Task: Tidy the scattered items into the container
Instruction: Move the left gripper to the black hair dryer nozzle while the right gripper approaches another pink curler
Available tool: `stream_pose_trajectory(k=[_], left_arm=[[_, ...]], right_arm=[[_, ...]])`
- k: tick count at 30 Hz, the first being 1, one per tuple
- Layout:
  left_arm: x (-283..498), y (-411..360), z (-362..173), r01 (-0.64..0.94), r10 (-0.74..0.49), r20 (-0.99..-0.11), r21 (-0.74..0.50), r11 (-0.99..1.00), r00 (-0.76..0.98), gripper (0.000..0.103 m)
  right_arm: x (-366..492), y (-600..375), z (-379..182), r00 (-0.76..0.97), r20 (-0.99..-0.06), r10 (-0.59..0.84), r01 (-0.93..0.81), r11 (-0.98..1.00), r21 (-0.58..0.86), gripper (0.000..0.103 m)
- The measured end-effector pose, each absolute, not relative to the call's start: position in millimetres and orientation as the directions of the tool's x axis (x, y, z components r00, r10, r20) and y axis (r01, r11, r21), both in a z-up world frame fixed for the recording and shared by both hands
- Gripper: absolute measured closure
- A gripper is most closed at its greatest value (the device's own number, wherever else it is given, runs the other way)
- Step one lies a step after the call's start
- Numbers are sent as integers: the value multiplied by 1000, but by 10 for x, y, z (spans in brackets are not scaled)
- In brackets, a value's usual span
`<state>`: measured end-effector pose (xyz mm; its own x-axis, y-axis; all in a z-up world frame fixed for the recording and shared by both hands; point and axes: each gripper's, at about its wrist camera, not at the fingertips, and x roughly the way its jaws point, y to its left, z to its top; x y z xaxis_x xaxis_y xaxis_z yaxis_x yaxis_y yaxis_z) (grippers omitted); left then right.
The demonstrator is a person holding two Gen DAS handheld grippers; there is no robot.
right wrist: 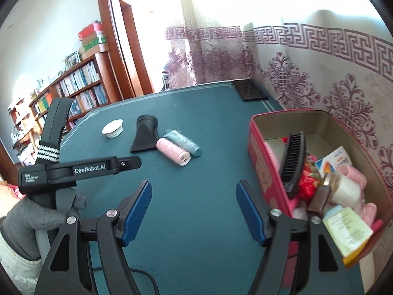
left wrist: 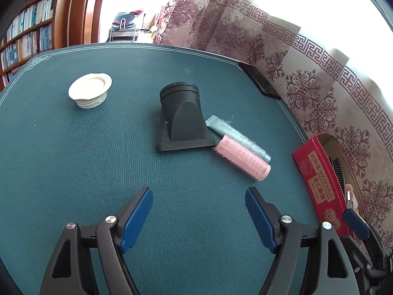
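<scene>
Still, both grippers, left [left wrist: 199,217] and right [right wrist: 194,211], gape empty; grabbing the ribbed pink plastic roller [left wrist: 243,157] risks rolling it against the blue roller [left wrist: 235,135] touching it.

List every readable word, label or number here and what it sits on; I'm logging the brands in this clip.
"GenRobot.AI": on the black arm of the left gripper.
"Data Acquisition System": small print on the same device's body.
"杏仁酥饼": label on the red tin; the other characters there are unclear.
Carton print, book spines: too blurred.
</scene>
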<state>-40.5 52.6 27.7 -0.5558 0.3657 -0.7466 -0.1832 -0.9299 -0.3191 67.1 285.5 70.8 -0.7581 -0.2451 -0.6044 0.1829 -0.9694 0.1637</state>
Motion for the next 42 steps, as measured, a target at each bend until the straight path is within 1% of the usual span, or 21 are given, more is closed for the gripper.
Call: stream_pose_trajectory(k=[10,21,23,27,29,35,38,39,41,42], left_arm=[[-664,446,229,-137,343,-757,-324,-936,-555,24],[-1139,598,210,-115,306,-763,-295,-949,-570,24],[-1211,617,201,-112,304,-757,-295,-949,-578,12],[-1331,669,194,-112,279,-762,-265,-958,-585,11],[-1385,695,183,-124,273,-763,-248,-961,-586,4],[-1458,771,159,-169,222,-763,-149,-974,-607,4],[-1458,741,153,-201,243,-760,-150,-968,-603,5],[-1452,731,153,-213,246,-761,-144,-966,-601,6],[-1424,720,154,-233,239,-762,-118,-965,-602,11],[-1408,700,152,-245,237,-764,-107,-964,-600,11]], right_arm=[[586,2556,428,-678,-671,-300,257,-952,167,25],[495,2568,224,-617,-718,-322,245,-946,215,23],[478,2561,201,-604,-728,-325,244,-945,218,22],[467,2567,179,-594,-731,-336,250,-941,230,20],[466,2567,170,-592,-731,-340,254,-939,231,19],[460,2560,156,-589,-730,-345,259,-937,234,17],[461,2557,151,-588,-729,-350,264,-935,236,16],[447,2558,153,-587,-729,-351,265,-935,236,15],[445,2557,153,-586,-729,-354,268,-934,238,15],[442,2557,155,-586,-729,-356,269,-933,239,14]])
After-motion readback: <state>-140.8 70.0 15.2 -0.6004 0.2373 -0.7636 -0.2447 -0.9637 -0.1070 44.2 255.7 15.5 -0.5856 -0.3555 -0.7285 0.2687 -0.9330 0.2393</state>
